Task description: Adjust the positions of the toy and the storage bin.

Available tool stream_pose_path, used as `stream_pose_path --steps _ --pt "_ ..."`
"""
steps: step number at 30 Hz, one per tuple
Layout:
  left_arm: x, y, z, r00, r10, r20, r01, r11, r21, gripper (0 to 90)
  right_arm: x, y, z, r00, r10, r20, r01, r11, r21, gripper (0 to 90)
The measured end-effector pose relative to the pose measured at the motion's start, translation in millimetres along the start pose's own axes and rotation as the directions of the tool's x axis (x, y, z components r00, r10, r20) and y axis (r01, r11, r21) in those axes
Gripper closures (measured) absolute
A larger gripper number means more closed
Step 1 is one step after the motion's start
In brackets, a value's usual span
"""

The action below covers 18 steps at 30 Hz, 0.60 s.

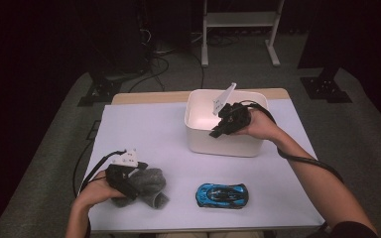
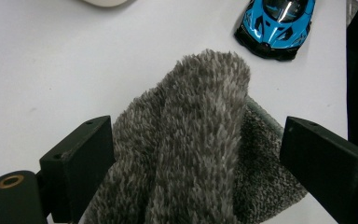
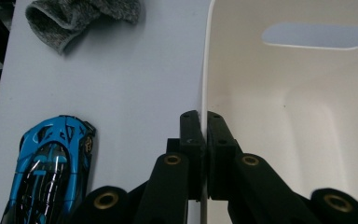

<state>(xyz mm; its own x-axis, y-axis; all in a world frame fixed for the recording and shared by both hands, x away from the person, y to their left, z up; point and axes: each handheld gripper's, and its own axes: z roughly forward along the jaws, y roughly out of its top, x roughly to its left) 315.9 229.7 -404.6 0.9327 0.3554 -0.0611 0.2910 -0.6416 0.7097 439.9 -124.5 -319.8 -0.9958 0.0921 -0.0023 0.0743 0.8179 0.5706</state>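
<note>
Nearest the high cam: your left hand w/ the left gripper [image 1: 124,184] at the table's [image 1: 144,129] front-left corner, sitting on the grey fuzzy sock [image 1: 150,184]. In the left gripper view its jaws stand wide apart, one each side of the sock [image 2: 200,140]. The left jaw looks to brush the pile, the right one is clear of it, so no squeeze on the fabric; the sock lies bunched on the white tabletop between them.

Your right gripper [image 1: 218,130] is up at the white bin [image 1: 223,144], mid-table toward the far edge. Its jaws are pressed together on the bin's near wall: in the right gripper view [image 3: 200,126] the thin rim [image 3: 207,56] runs straight into the seam between the two jaws, one outside, one inside the bin. So it's pinching the wall.

Blue toy car [image 1: 222,195] sits on the table front-centre, just right of the sock, apart from both grippers and well clear of the bin.
</note>
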Motion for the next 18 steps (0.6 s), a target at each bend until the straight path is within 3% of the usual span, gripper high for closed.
stream_pose_path --steps 18 --pt "-0.6 -0.7 -1.9 1.0 0.0 0.006 0.0 1.0 -0.005 9.1 23.3 21.9 12.5 0.9943 -0.087 -0.062 0.087 0.996 -0.001 86.2"
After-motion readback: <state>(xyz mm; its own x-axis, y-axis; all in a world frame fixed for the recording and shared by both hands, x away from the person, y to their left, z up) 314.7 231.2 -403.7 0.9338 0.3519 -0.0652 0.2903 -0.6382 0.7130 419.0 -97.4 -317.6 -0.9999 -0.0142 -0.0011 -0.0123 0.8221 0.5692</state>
